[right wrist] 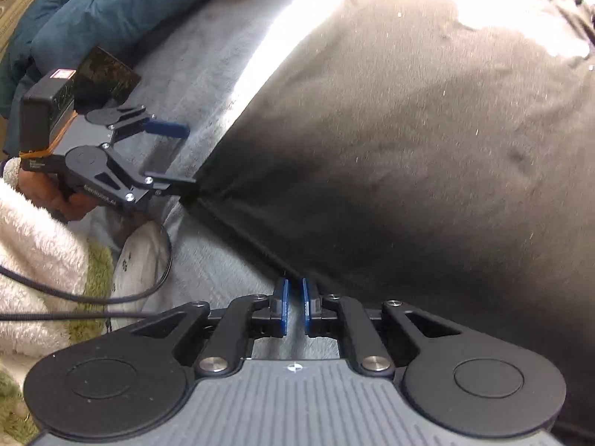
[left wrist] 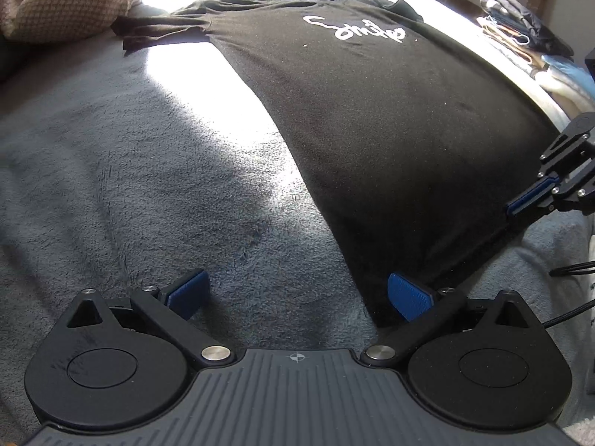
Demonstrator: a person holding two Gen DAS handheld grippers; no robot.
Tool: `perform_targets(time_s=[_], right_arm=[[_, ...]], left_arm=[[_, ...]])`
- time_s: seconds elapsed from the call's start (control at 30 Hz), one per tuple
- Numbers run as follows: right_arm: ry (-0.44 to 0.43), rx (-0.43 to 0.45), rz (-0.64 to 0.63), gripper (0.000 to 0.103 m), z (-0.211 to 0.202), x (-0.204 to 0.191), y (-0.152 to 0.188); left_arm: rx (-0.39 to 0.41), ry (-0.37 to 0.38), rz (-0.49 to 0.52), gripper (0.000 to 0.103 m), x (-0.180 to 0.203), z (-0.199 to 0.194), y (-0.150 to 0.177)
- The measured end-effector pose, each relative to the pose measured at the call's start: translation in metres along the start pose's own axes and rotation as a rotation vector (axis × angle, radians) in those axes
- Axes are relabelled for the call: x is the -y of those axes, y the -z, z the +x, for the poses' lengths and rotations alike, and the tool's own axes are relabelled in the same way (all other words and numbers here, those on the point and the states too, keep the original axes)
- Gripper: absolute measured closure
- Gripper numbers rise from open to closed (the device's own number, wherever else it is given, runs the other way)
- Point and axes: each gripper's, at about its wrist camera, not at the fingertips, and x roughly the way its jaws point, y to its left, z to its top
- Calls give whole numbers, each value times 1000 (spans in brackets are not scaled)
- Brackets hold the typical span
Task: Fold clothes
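The black T-shirt (left wrist: 372, 119) lies flat, print up, on the grey blanket (left wrist: 130, 171) of the bed. The left claw (left wrist: 297, 295) is spread wide at its hem corner; the right claw (right wrist: 295, 306) is nearly pressed together at the hem, though a pinch cannot be confirmed. Best to grip both hem corners evenly and keep the cloth taut. The white script (left wrist: 353, 29) appears upside down and unreadable.

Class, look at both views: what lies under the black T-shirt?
The black T-shirt lies spread flat on a grey fleece blanket, visible all around its edges. Whatever lies beneath the shirt's middle is covered.
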Motion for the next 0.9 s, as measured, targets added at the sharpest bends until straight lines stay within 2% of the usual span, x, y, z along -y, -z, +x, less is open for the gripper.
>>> perform_targets(time_s=[0.1,0.2,0.3,0.33,0.37,0.43,0.6,0.73,0.8,0.83,0.9], right_arm=[[-4,90,30,94,11,2,-16],[-37,37,-46,94,38,-14,-10],[-200,1,-116,94,35,-28,-7],[-235,13,-109,94,29,-27,-9],[-230,35,-91,94,23,-22,-12],[-175,79,-28,94,10,-4,-17],[35,243,272,93,-48,81,-22],[197,408,506,81,-91,150,-18],[244,491,607,78,-106,182,-19],[259,522,652,73,-114,197,-20],[252,587,755,69,-122,237,-27]], left_arm=[[29,-21,-26,0,-9,-2,-12],[75,-28,-74,0,-18,-5,-28],[127,-8,-131,0,-26,-5,-42],[144,0,-147,0,-29,-3,-49],[161,6,-159,1,-32,1,-56],[193,22,-169,0,-31,8,-71],[258,83,-172,0,-17,32,-108],[282,126,-137,0,6,56,-129],[289,138,-112,0,20,69,-137],[287,143,-100,0,26,75,-139],[280,144,-81,0,36,84,-140]])
